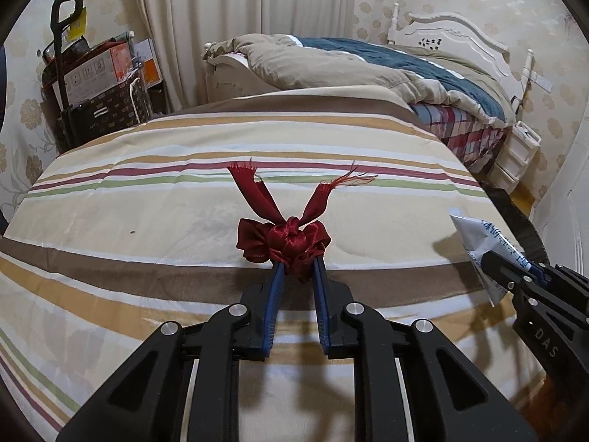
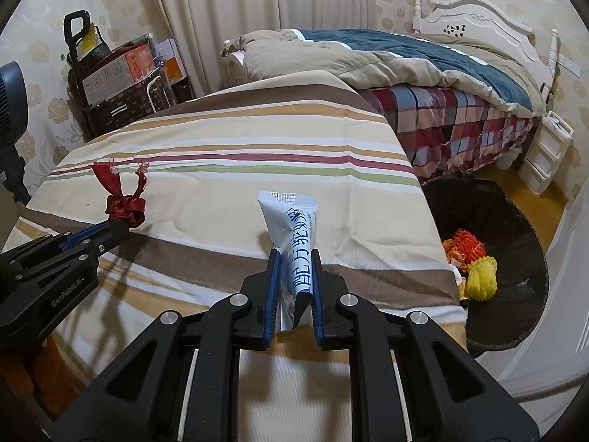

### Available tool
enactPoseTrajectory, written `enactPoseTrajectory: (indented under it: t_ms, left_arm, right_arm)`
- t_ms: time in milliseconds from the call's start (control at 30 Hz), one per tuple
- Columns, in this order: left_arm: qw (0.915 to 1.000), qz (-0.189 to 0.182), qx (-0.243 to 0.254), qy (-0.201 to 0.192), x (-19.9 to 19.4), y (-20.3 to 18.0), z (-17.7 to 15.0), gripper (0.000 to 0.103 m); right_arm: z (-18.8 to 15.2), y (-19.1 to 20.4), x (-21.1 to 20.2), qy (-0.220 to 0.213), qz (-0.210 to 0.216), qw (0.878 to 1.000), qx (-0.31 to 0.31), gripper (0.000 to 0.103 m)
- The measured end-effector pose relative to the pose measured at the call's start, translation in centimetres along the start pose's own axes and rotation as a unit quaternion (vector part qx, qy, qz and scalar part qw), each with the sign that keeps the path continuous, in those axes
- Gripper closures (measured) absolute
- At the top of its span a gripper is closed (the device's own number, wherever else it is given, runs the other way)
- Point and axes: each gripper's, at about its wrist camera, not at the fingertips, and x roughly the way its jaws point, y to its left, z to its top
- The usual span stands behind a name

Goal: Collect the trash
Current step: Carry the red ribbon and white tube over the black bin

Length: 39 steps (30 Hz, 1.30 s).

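Note:
My left gripper (image 1: 299,263) is shut on a dark red ribbon bow (image 1: 283,237) and holds it just above the striped cloth (image 1: 147,221); the bow's two frayed tails stick up. The bow also shows in the right wrist view (image 2: 123,206), with the left gripper (image 2: 123,226) at the left. My right gripper (image 2: 294,254) is shut on a white wrapper with blue print (image 2: 294,228), held upright over the cloth. The wrapper (image 1: 478,235) and the right gripper (image 1: 493,261) show at the right edge of the left wrist view.
A black trash bin (image 2: 515,250) stands on the floor right of the table, with orange and yellow trash (image 2: 475,265) inside. A bed (image 2: 423,73) with quilt lies behind. Boxes and a cart (image 2: 110,81) stand at far left. A fan (image 2: 11,92) stands at the left edge.

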Motion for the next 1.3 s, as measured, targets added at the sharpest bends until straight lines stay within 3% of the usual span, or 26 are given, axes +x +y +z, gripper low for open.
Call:
enactPoseTrajectory:
  t_ms: [600, 1300]
  left_arm:
    - [0.9977, -0.047, 0.041, -0.027, -1.3, -5.4, 1.4, 0.087]
    - [0.9879, -0.095, 0.107, -0.06, -0.5, -15.2, 4.4, 0.087]
  right_arm:
    - [-0.1, -3.5, -3.5, -0.034, -0.027, 0.998, 0.035, 0.088]
    - [1.5, -13.2, -5.9, -0.078, -0.116, 0.986, 0.093, 0.088]
